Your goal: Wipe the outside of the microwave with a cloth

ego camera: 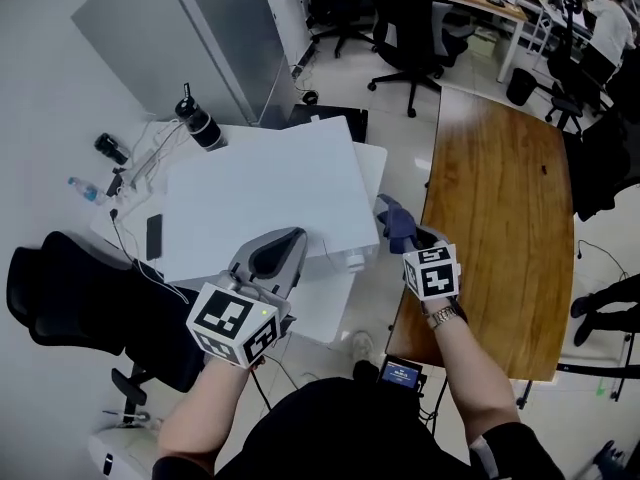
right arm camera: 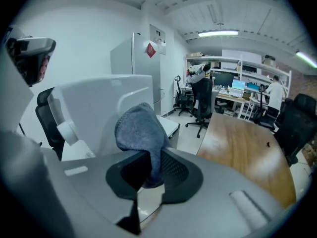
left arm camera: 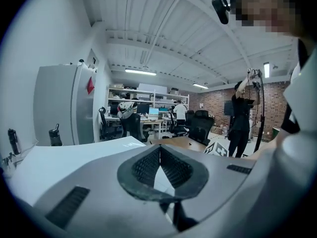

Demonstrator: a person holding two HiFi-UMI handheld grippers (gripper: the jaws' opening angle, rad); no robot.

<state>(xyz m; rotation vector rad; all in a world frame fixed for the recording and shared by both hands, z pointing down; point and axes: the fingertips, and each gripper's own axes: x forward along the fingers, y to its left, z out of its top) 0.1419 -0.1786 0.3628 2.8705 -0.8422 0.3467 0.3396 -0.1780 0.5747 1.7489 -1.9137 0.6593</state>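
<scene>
Cloth (right arm camera: 141, 130), blue-grey and bunched, is clamped in the right tongs (right arm camera: 151, 163) and held just beside the right side of the white microwave (ego camera: 260, 193); whether it touches the casing cannot be told. The microwave stands on a white desk (ego camera: 372, 163), with a wooden desk (ego camera: 500, 198) to its right. The left tongs (left arm camera: 159, 150) are pressed together with nothing between them, at the microwave's near edge.

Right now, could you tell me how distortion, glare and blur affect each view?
Head view: evenly lit, edges bent, glare on the table, white microwave nearly washed out. Left gripper view: fisheye with dark corners, bright ceiling lamps. Right gripper view: same fisheye; cloth sharp, sheen on the table.
</scene>
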